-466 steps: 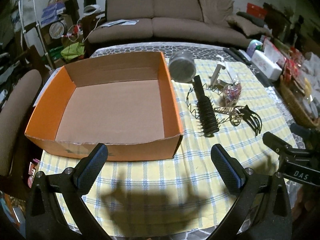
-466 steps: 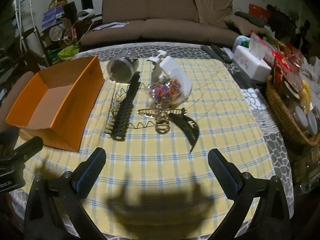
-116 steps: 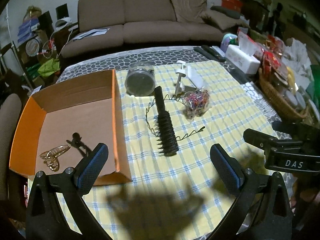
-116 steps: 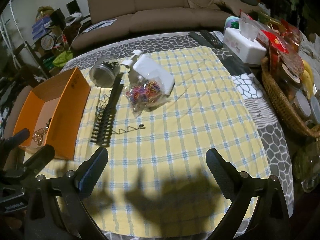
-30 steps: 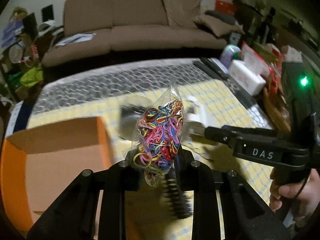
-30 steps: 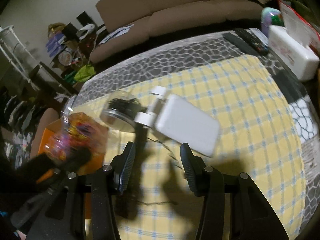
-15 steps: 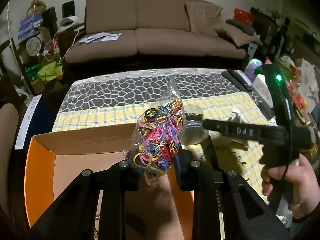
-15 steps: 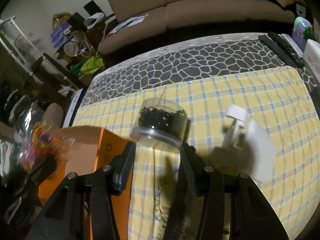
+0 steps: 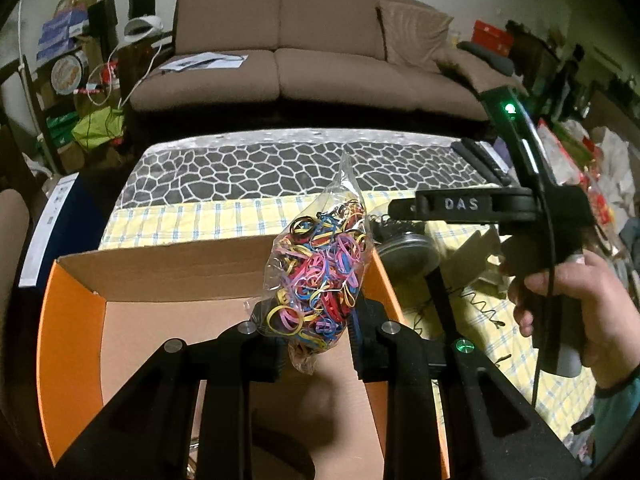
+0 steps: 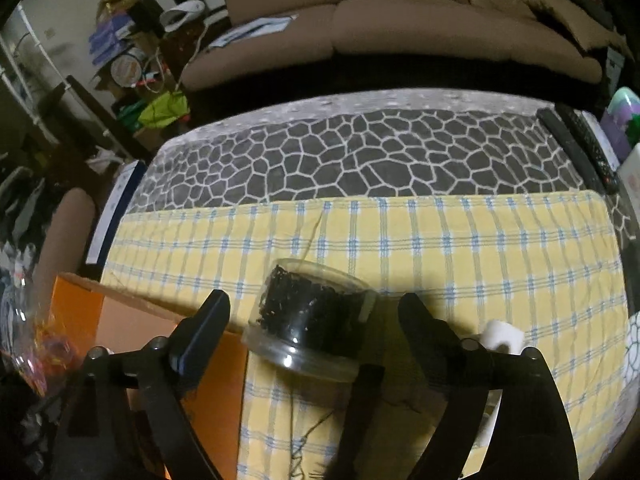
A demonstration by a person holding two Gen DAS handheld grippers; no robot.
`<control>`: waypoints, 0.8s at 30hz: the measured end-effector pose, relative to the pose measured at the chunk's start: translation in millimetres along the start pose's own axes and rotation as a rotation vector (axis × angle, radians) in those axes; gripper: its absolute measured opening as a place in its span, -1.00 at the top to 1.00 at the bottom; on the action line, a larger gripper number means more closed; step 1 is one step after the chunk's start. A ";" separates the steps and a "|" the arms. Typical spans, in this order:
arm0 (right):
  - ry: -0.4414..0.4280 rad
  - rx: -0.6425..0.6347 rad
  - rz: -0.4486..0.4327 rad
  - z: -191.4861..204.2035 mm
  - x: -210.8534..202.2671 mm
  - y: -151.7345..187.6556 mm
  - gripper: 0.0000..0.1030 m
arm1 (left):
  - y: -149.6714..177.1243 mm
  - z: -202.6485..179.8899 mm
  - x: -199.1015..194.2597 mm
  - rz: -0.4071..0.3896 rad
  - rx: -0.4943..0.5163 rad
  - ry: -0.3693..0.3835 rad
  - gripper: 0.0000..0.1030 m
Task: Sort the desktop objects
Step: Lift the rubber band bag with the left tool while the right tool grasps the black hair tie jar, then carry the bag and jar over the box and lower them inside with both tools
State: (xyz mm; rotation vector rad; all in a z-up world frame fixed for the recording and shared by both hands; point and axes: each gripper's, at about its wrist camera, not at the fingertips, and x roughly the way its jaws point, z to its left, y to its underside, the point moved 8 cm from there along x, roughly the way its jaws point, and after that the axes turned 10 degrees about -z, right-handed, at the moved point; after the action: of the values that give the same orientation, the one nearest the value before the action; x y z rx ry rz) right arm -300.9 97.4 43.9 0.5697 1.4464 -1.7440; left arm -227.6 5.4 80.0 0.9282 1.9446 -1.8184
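Left hand-held gripper [image 9: 316,336] clamping bag of rubber bands [image 9: 318,280] above orange cardboard box [image 9: 72,304], brown sofa [image 9: 320,48] behind

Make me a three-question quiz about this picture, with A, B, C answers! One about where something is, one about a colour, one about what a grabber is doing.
1. Where does the bag of rubber bands hang?
A. over the cardboard box
B. on the sofa
C. in a basket

2. What colour is the box's outside?
A. green
B. orange
C. white

3. What is the right gripper doing?
A. squeezing a brush
B. lying on the floor
C. opening around the clear jar

Answers: 1 A, the left gripper pinches it above the box. 2 B, its walls are orange. 3 C, the pads stand apart from the jar.
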 end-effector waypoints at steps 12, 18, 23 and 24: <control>0.064 0.153 0.132 -10.0 46.4 23.1 -0.77 | 14.7 6.6 6.9 0.017 -0.016 0.010 0.55; 0.062 0.121 0.120 -8.0 45.7 22.6 -0.70 | 17.7 6.9 7.9 0.024 -0.021 0.009 0.55; 0.061 0.098 0.087 -3.0 37.8 18.5 -0.68 | 16.9 6.6 2.6 0.021 -0.022 0.010 0.55; 0.058 0.100 0.075 -2.6 33.7 16.7 -0.68 | 16.6 6.5 1.3 0.019 -0.022 0.009 0.55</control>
State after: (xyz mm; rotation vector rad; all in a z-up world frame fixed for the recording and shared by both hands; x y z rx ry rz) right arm -308.0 89.6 7.6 0.7242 1.3654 -1.7604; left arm -219.0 -0.9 65.6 0.9465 1.9505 -1.7818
